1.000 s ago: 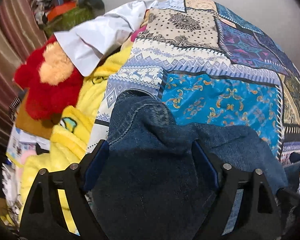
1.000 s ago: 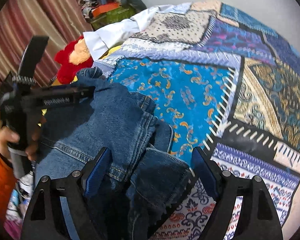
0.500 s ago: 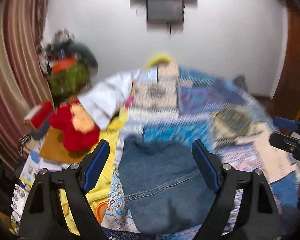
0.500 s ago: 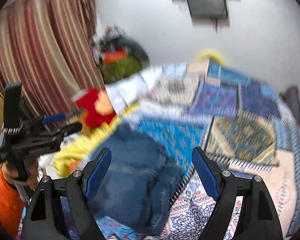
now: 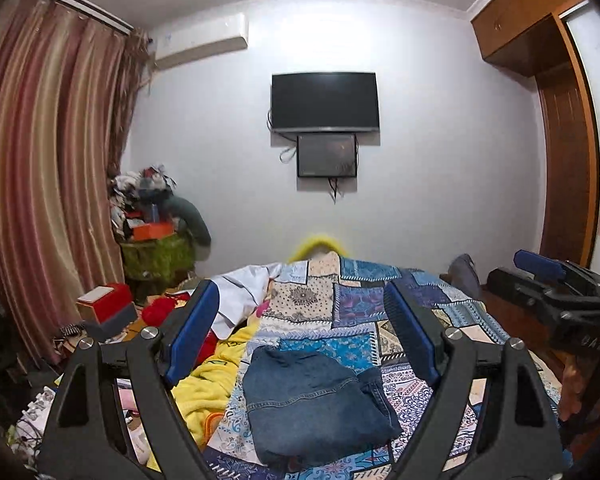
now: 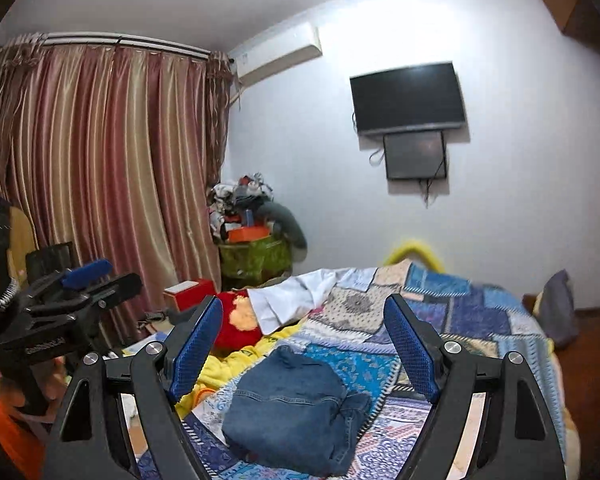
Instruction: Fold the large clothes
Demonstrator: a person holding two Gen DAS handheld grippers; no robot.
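Both grippers have lifted off the folded jeans (image 5: 316,404), which lie on the patchwork quilt (image 5: 364,308). The left gripper (image 5: 306,336) gapes empty, and the right gripper (image 6: 304,344) likewise. Next: check edges sit square before fetching the white shirt (image 6: 288,298) beyond.

Both grippers (image 5: 302,330) (image 6: 304,336) agape, empty.
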